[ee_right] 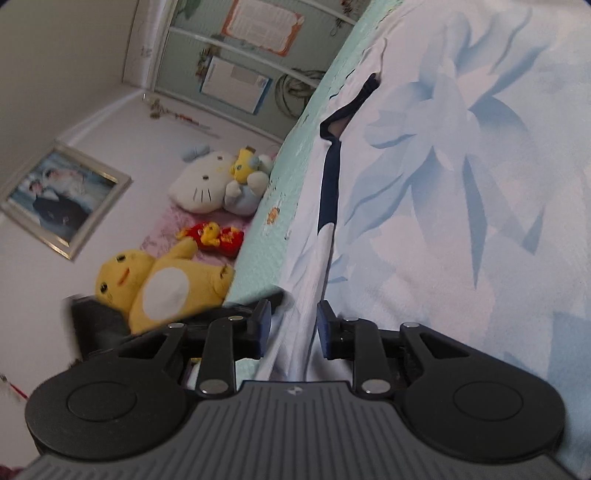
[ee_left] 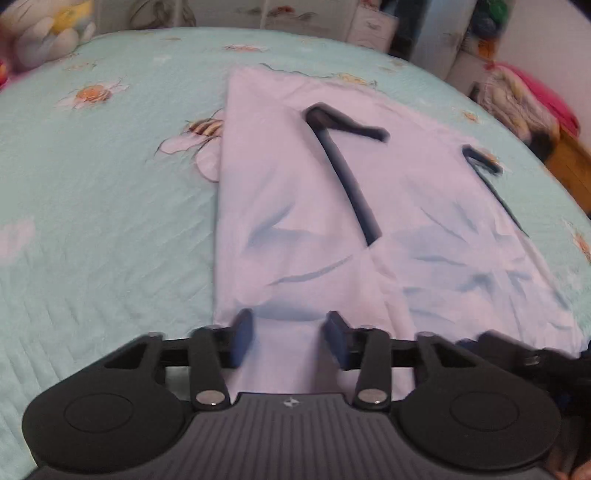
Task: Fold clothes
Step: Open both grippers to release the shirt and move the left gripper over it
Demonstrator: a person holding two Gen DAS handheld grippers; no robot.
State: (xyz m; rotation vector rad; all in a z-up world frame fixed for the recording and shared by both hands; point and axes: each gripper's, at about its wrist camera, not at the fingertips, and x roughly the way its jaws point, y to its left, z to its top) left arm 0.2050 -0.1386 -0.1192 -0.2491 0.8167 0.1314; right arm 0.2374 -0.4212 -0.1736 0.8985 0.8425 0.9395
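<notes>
Left tool point(ee_left: 288, 334): blue-padded black two-finger tool, jaws parted over the near hem of the pale lilac-white garment with dark navy trim point(ee_left: 317, 206); the pads stand clear of the cloth, nothing clenched.
Right tool point(ee_right: 293, 328): jaws apart astride a raised fold edge of the same garment point(ee_right: 443, 192); the cloth runs between the pads but is not visibly pinched, so it counts as released.
Garment's place: spread flat, partly folded lengthwise, on the mint-green quilted bedspread with a flower and bee print point(ee_left: 103, 192).
Step in hand: judged to be taking the near hem at two points for the next fold.
Doing it well: pinch all layers together, lift both corners evenly, carry the hem toward the navy neckline point(ee_left: 343, 162), keep side edges aligned, smooth the wrinkles.
Writing: wall posters point(ee_right: 260, 22) too blurred to read; a small logo on each tool body, illegible.
</notes>
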